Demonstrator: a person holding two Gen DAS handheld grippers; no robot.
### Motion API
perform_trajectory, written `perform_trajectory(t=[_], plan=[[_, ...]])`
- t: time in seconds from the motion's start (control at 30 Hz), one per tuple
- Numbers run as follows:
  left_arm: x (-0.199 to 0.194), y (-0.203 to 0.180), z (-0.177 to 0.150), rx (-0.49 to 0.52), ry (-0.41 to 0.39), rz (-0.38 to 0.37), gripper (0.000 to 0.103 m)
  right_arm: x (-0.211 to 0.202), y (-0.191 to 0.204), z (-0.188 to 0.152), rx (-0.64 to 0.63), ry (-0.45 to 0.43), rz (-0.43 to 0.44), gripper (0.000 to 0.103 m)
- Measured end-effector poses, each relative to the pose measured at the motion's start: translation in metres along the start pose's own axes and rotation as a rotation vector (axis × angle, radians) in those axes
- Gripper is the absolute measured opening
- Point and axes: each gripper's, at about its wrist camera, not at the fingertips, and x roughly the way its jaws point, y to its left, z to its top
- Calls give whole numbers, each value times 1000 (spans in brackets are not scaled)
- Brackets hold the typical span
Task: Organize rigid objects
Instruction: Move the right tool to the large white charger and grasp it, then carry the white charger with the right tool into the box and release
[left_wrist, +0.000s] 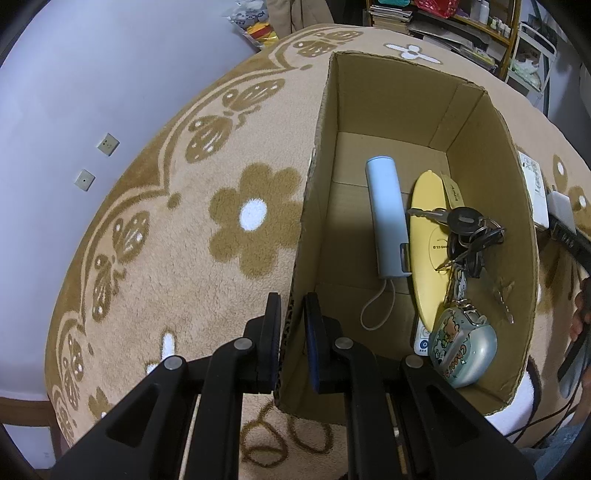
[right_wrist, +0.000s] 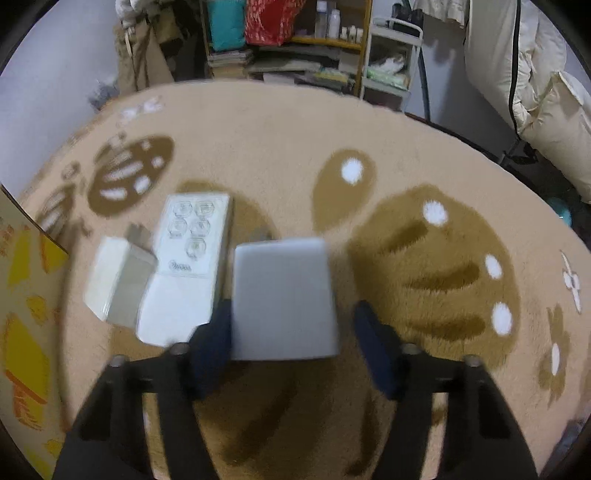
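My left gripper (left_wrist: 292, 338) is shut on the near left wall of an open cardboard box (left_wrist: 480, 155), one finger outside and one inside. In the box lie a pale blue cylinder with a cord (left_wrist: 388, 218), a yellow oval piece (left_wrist: 428, 266), a bunch of keys (left_wrist: 465, 229) and a bear keychain (left_wrist: 461, 347). In the right wrist view a flat grey-white box (right_wrist: 284, 299) lies on the rug between my right gripper's (right_wrist: 293, 321) jaws. The left finger (right_wrist: 212, 339) is against its side and the right finger (right_wrist: 376, 350) stands clear of it, so that gripper is open.
A white packet printed with fishbowls (right_wrist: 195, 236) and a small white box (right_wrist: 118, 284) lie just left of the grey-white box. The tan flower-and-butterfly rug (right_wrist: 424, 155) covers the surface. Cluttered shelves (right_wrist: 303, 55) stand behind, and bags (right_wrist: 546, 92) stand at the right.
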Motion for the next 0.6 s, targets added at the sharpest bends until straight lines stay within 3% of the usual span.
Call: perform_trajectory(t=[0.23, 0.37, 0.6], plan=[[-1, -1, 0, -3, 1, -3, 11, -2, -13, -4, 58, -23, 50, 57], [-1, 0, 0, -7, 1, -10, 11, -5, -8, -5, -10, -38, 29, 56], [-2, 2, 0, -12, 1, -15, 11, -14, -6, -3, -22, -32, 52, 56]])
